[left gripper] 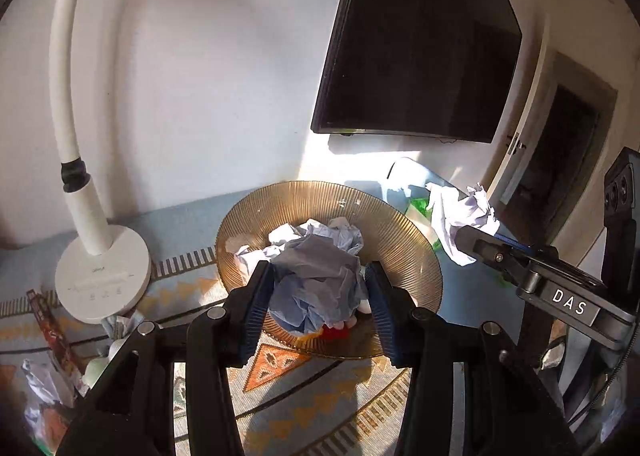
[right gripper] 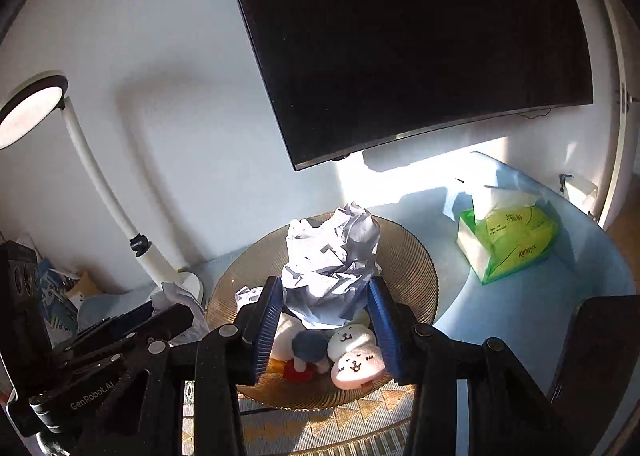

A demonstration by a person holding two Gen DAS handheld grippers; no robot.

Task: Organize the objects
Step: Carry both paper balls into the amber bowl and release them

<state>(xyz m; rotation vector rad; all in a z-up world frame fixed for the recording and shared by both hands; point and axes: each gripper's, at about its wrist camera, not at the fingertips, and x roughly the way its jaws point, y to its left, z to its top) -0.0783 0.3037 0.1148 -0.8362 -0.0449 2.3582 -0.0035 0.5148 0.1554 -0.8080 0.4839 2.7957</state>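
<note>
- Basically both grippers carry paper wads above amber plate (left gripper: 424, 268), likely clearing trash out.
- Left gripper (left gripper: 318, 296) clamps bluish wad (left gripper: 316, 280).
- Right gripper (right gripper: 324, 316) clamps white wad (right gripper: 332, 256).

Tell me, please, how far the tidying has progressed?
Done: nothing clearly. In hand: the left hand-held gripper and right hand-held gripper each clamp a crumpled paper above the amber plate. Left: more paper wads and plush toys on the plate.
</note>
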